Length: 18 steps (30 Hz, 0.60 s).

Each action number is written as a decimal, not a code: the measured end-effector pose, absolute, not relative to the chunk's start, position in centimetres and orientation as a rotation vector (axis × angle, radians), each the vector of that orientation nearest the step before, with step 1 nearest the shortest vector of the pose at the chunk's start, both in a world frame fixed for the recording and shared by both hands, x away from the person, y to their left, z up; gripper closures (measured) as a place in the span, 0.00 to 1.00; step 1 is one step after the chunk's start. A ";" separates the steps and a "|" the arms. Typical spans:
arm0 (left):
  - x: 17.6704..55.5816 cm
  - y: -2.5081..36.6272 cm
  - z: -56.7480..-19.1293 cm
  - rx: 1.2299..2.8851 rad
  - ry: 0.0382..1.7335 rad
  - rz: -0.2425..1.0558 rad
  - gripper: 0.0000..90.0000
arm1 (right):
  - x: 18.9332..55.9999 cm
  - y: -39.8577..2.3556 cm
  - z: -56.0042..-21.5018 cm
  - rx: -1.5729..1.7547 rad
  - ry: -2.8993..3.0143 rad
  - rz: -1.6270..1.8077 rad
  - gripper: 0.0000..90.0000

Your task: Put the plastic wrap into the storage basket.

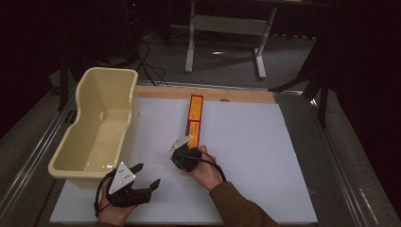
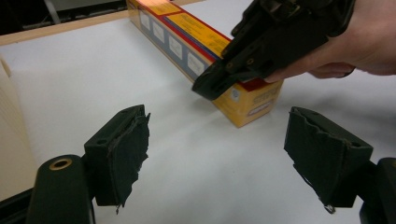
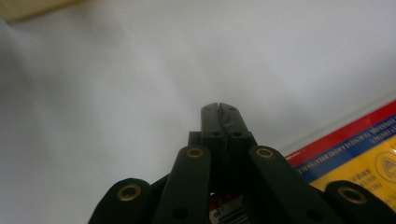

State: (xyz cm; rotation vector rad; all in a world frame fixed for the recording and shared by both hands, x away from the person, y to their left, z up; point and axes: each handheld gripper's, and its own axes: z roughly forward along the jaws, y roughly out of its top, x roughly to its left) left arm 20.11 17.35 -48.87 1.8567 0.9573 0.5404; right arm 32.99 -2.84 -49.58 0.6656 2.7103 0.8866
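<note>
In the high view, a long box (image 1: 195,119) is seen lying flat on the white table (image 1: 246,156), its near end just ahead of the right claw (image 1: 182,150), with the tub (image 1: 101,124) well to the left of both claws. In the left gripper view, the left claw (image 2: 217,154) is found spread wide and empty, the box's near end lying ahead of it under the right claw; the box is judged light and stiff, best pinched across its narrow sides. In the right gripper view, the right claw (image 3: 219,108) is found pressed together on nothing, with the box just to its right.

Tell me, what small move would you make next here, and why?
Probably open the right gripper: its jaws are shut with nothing between them, resting at the near end of the long yellow-and-red box, so it can't grasp it. The left gripper is open, off the box.
</note>
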 end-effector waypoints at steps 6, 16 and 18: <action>20.1 17.3 -48.9 1.854 0.958 0.542 0.24 | 32.8 -5.7 -49.1 0.739 2.694 0.858 1.00; 20.2 17.1 -48.9 1.860 0.954 0.541 0.24 | 33.3 -12.4 -47.1 0.868 2.627 0.869 1.00; 20.2 17.1 -49.0 1.863 0.953 0.542 0.24 | 33.6 -13.5 -47.2 0.884 2.652 0.907 1.00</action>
